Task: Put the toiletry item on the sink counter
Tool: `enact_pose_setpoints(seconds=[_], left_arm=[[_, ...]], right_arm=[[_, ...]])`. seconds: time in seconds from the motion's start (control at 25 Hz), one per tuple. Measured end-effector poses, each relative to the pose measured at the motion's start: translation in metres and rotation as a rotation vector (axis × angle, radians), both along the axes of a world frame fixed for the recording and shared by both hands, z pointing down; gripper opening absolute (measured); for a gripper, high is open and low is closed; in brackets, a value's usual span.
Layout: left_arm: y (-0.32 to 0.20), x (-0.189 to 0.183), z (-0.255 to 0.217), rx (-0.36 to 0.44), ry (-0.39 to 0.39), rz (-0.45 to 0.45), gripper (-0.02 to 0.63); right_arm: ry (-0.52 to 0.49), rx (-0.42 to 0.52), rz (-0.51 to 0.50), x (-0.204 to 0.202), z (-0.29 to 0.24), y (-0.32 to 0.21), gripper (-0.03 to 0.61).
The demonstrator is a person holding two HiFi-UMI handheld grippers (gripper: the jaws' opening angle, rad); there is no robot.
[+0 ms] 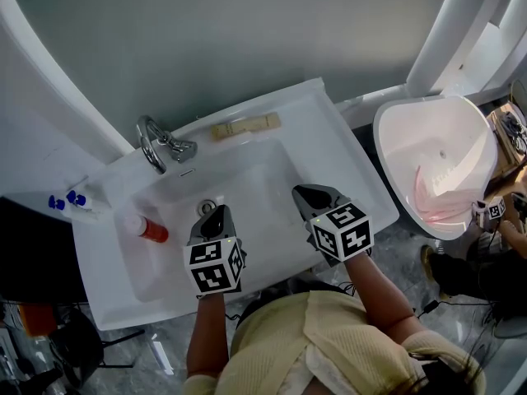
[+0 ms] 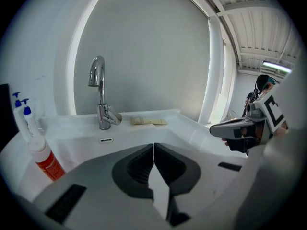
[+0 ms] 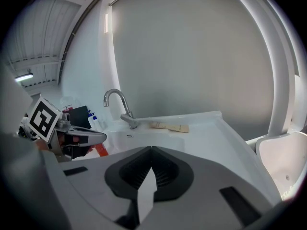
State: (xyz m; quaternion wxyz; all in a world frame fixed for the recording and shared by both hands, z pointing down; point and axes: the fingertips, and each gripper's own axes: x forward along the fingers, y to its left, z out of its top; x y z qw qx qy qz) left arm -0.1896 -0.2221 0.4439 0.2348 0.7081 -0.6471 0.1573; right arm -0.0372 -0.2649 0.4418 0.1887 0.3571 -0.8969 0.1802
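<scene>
Both tools are held low over the front of the white rectangular basin [image 1: 263,179], side by side and pointed toward the back wall. This pose is judged to suit a reach forward as well as a drawing back. The left gripper [image 1: 214,214] is seen with its dark jaws pressed together and nothing between them. The right gripper [image 1: 309,196] is likewise closed on nothing, as its own view confirms.

Two candidates for the task's thing are shown. A flat beige toiletry item [image 1: 245,127] is laid lengthwise on the white sink counter [image 1: 346,155], on the ledge behind the basin and near the curved chrome tap [image 1: 156,142]. It thus lies as the task sentence wants. An orange-red bottle with a white cap [image 1: 148,229] is found inside the basin at its left end, tilted toward the left wall, well apart from both grippers.

The scene is therefore judged to fit two stages: the beige item delivered and let go, or the bottle waiting to be lifted out onto the counter. Which one holds cannot be settled here.

Besides the bottle, only the round metal drain [image 1: 207,207] is seen in the basin, and no water can be made out. Two blue-topped pump bottles [image 1: 70,200] are stood at the counter's left edge. In the white oval bowl [image 1: 395,130] to the right something pale is contained, but it cannot be identified.
</scene>
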Motion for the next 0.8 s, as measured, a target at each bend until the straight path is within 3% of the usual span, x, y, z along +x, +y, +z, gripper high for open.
enact_pose_setpoints(seconds=[0.8], left_arm=[[-0.003, -0.006, 0.003, 0.007, 0.000, -0.015, 0.040]], right_arm=[[0.004, 0.005, -0.010, -0.004, -0.001, -0.011, 0.026]])
